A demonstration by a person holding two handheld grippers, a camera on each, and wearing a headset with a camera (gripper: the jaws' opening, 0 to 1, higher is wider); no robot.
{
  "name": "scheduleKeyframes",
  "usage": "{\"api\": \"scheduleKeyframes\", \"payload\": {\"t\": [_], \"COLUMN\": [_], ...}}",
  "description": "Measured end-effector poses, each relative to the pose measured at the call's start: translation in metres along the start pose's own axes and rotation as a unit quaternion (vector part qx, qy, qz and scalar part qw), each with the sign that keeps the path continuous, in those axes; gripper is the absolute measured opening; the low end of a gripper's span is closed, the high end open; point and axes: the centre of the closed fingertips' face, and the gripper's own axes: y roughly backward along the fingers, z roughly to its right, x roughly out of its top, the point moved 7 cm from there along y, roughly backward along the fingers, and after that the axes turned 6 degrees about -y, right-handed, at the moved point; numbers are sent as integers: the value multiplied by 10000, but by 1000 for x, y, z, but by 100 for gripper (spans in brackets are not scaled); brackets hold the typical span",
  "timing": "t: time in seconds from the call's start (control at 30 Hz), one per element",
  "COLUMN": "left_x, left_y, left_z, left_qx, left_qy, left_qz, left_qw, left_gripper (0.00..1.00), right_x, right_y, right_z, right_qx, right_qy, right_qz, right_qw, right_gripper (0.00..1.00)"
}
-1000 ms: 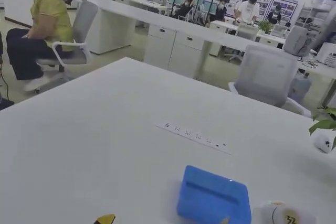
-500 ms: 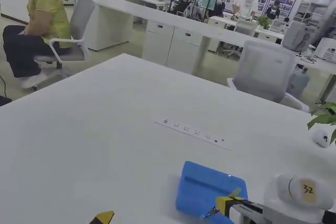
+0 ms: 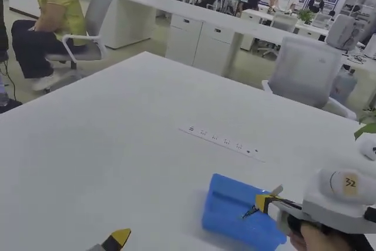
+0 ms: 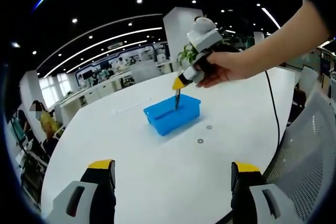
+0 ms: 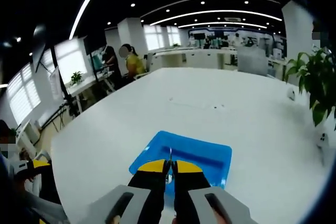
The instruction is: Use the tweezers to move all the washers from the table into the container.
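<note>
Right gripper (image 5: 169,170) jaws are pinching slim metal tweezers (image 4: 177,99) above the blue plastic container (image 4: 185,116); left gripper (image 4: 173,166) jaws are gaping, empty.

Right hand-held gripper (image 3: 264,202) with tweezers (image 3: 251,210) over blue container (image 3: 226,204)

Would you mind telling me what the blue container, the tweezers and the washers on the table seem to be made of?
The container: likely plastic, uniform matte blue, moulded rim. The tweezers: probably metal, thin, grey and slightly shiny. The washers: seemingly metal, small grey rings, too small to be sure.
</note>
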Motion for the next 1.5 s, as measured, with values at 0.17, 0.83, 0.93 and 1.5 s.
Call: {"api": "scheduleKeyframes", "payload": {"t": [0.17, 0.83, 0.93, 1.5], "left_x": [2, -2, -1, 0], "left_y": [2, -1, 0, 1], "left_z": [-4, -3, -3, -3], "left_qx": [56, 34, 50, 97], "left_qy": [146, 102, 83, 77], "left_qz": [149, 71, 97, 120], "left_qw": [9998, 9999, 9999, 9999], "left_gripper": [94, 93, 93, 93], "right_x": [-10, -27, -26, -25], "right_y": [-16, -28, -29, -19], "right_z": [6, -3, -2, 11], "right_qx": [-146, -327, -330, -329], "right_qy": [99, 1031, 1004, 217], "right_qz": [-202, -505, -525, -650], "right_qw": [9996, 9929, 9930, 9971], "right_gripper": [1, 1, 2, 3]}}
